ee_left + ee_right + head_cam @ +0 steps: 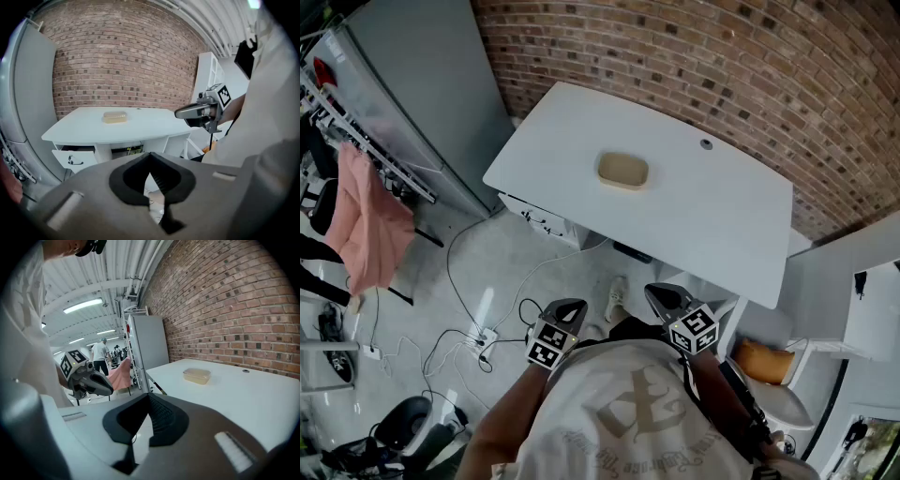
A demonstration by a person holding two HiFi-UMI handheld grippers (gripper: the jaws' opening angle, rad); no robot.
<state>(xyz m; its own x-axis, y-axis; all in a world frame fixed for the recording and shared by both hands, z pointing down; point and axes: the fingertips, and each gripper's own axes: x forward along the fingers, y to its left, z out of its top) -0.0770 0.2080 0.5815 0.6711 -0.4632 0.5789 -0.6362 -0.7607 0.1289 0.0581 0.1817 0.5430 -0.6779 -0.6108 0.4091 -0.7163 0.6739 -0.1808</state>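
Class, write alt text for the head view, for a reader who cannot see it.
Seen from above, a person holds the left gripper and the right gripper close to the chest, jaws together and empty, short of a white table. A shallow tan container sits on the table, which stands against a brick wall.

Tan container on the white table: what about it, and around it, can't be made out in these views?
Tan container: contents unreadable; small and cloudy in every view.
Small round thing on the table: too small in head view to identify.
Open drawer, left gripper view: inside hidden by its own front.
Space under the table: covered by the tabletop in head view.
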